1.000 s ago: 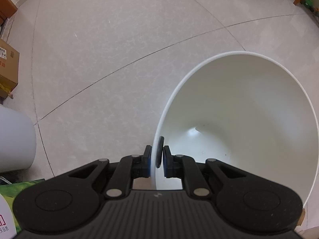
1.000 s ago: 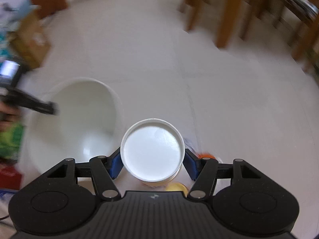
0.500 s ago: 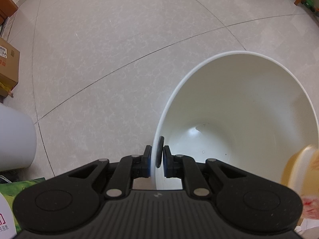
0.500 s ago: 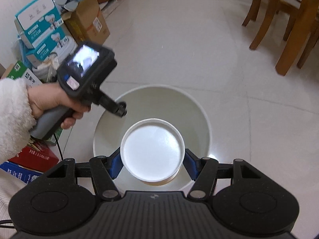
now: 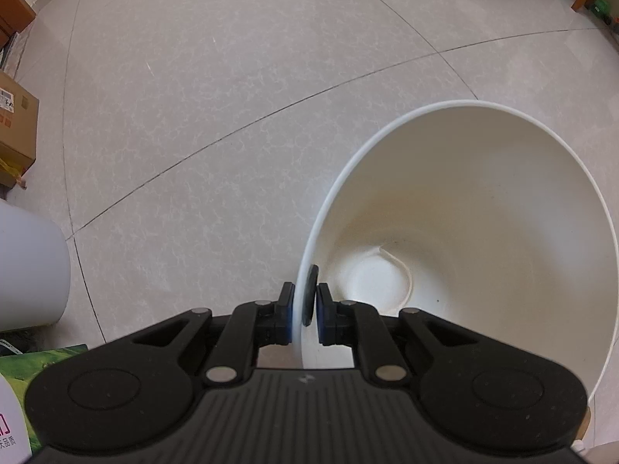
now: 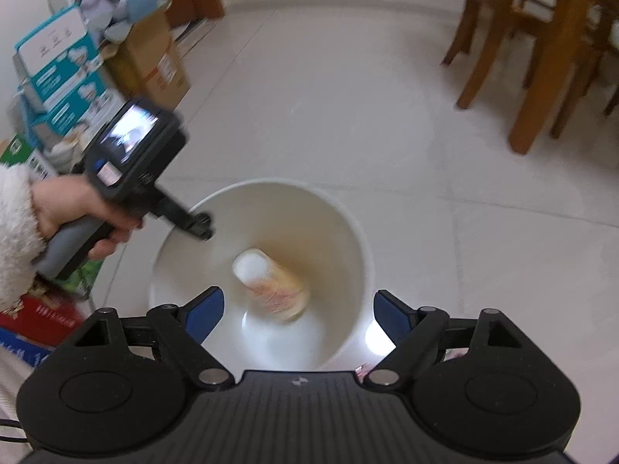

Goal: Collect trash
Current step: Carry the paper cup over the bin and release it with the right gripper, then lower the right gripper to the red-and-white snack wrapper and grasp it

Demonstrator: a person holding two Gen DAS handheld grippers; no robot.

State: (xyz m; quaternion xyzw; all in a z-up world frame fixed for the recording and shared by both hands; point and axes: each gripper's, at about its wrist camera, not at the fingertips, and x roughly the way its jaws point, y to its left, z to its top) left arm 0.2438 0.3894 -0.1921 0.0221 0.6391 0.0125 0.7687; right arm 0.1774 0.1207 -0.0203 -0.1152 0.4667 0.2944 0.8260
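Observation:
A white bin (image 6: 271,185) stands on the tiled floor. My left gripper (image 5: 305,305) is shut on its near rim (image 5: 445,110), one finger inside the wall and one outside. In the right wrist view a hand (image 6: 77,208) holds that left gripper (image 6: 199,228) at the bin's left rim. A paper cup (image 6: 271,286), white-bottomed with an orange print, is blurred and tilted inside the bin. My right gripper (image 6: 298,307) hovers above the bin, open, with nothing between its blue pads (image 6: 205,305).
Cardboard boxes (image 6: 147,62) and printed cartons (image 6: 58,65) are stacked at the left wall. Wooden chair legs (image 6: 522,77) stand at the right. A white cylinder (image 5: 27,270) and a brown box (image 5: 15,127) sit left of the bin.
My right gripper has opened and the paper cup has left it, now down inside the bin. The left gripper keeps its hold on the rim.

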